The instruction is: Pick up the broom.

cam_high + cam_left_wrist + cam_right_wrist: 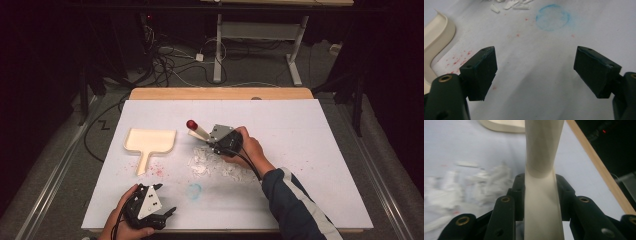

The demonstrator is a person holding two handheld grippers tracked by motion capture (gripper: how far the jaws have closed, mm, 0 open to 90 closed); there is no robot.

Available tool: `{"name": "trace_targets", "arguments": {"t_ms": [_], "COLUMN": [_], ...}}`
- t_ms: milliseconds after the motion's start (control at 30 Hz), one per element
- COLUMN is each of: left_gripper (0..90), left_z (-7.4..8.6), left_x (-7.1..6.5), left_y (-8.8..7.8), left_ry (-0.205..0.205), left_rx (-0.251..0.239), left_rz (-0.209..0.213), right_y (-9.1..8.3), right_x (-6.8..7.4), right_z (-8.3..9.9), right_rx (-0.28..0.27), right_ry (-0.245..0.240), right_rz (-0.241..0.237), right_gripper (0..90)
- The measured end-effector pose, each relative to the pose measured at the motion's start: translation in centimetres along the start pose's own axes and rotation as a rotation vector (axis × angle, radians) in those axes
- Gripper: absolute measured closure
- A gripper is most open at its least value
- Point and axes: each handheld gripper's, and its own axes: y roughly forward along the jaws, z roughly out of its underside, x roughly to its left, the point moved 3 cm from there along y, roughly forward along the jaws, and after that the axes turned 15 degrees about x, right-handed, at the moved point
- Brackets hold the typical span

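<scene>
left claw (pixel 167 212) at near table (pixel 300 130) edge, jaws wide apart, nothing between them, blue ring mark (pixel 553 17) just ahead. right claw (pixel 212 142) mid-table, clamped tight on cream brush handle (pixel 542 195), red tip (pixel 191 124) angled up and away, white scraps (pixel 215 165) under it. cream dustpan (pixel 150 141) lies left, apart from both

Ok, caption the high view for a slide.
Right claw grips a red-tipped brush over white scraps, cream dustpan alongside.
</scene>
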Motion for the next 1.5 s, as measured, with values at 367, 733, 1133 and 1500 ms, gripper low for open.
{"name": "trace_targets", "arguments": {"t_ms": [367, 733, 1133, 1500], "left_gripper": [17.9, 17.9, 17.9, 17.9], "left_z": [0.0, -0.1, -0.2, -0.6], "left_x": [-0.2, -0.1, -0.4, -0.6], "left_y": [0.2, 0.2, -0.1, 0.1], "left_ry": [-0.003, 0.002, 0.019, 0.036], "left_rx": [0.015, 0.014, 0.013, 0.014], "left_rz": [0.009, 0.002, -0.014, -0.009], "right_y": [-3.9, -8.2, -14.7, -16.2], "right_x": [2.7, 0.6, 1.2, 4.1], "right_z": [2.3, 5.9, 14.3, 18.1], "right_rx": [-0.055, -0.139, 0.032, 0.112], "right_ry": [-0.215, 0.072, 0.282, 0.318], "right_rz": [-0.095, 0.027, 0.048, -0.057], "right_gripper": [68.3, 68.4, 68.4, 68.5]}}
